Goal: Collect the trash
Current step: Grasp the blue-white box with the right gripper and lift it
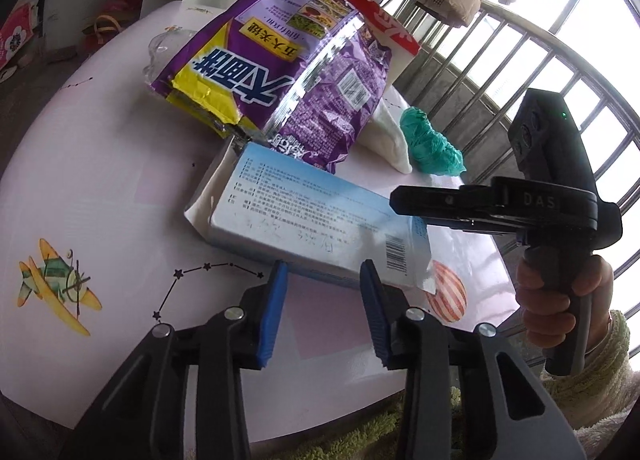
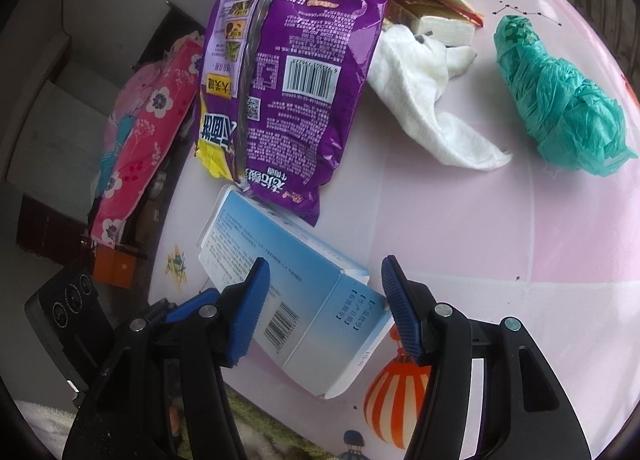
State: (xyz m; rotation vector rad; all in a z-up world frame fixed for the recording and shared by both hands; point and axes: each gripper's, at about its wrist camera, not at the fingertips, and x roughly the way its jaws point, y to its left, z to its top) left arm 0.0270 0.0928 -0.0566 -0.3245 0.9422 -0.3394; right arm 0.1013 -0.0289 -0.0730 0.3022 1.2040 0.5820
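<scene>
the blue box [image 2: 296, 300] lies between the right gripper [image 2: 324, 312]'s parted jaws, unclamped; left gripper [image 1: 324, 312] gapes beside it.

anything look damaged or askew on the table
Yes. The purple snack bag is torn open at its yellow corner and lies with its end on the blue carton. The carton's end flap hangs open. A white cloth lies crumpled beside a wadded green plastic bag.
</scene>
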